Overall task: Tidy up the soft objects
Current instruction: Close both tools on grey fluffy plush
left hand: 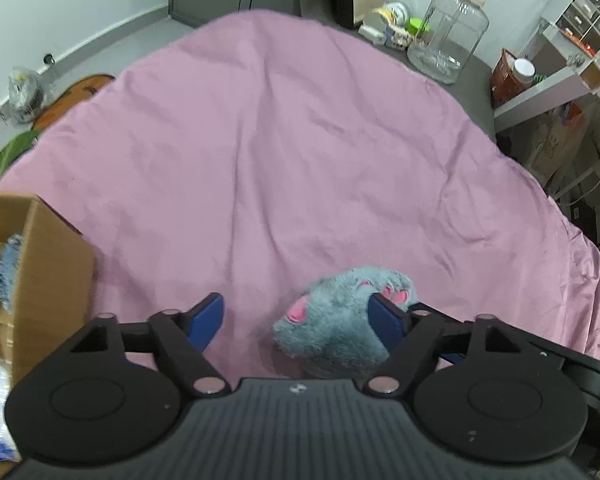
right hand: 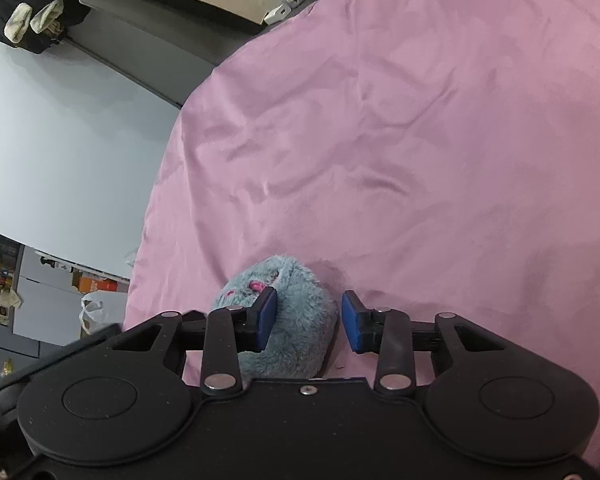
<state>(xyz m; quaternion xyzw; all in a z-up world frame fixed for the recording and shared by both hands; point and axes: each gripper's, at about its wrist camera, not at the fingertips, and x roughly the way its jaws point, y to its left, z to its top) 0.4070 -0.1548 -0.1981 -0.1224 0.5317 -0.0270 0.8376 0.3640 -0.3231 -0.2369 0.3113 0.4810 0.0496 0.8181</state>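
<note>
A grey-blue plush toy (left hand: pixel 332 332) with pink patches lies on the pink cloth (left hand: pixel 260 140) near its front edge. My left gripper (left hand: pixel 296 304) hangs over it with its jaws wide; the right blue pad (left hand: pixel 384 320) touches the fur, while the left pad (left hand: pixel 206 318) stands well clear. In the right wrist view the same plush toy (right hand: pixel 296 320) sits between the fingers of my right gripper (right hand: pixel 309 296). Its left pad (right hand: pixel 268 316) rests against the fur and its right pad (right hand: pixel 352 324) is a sliver off it.
A cardboard box (left hand: pixel 48 264) with a blue fuzzy item (left hand: pixel 4 272) inside stands at the left edge of the cloth. A large glass jar (left hand: pixel 446 36) and small clutter sit beyond the far right. The pink cloth (right hand: pixel 420 140) stretches wide ahead.
</note>
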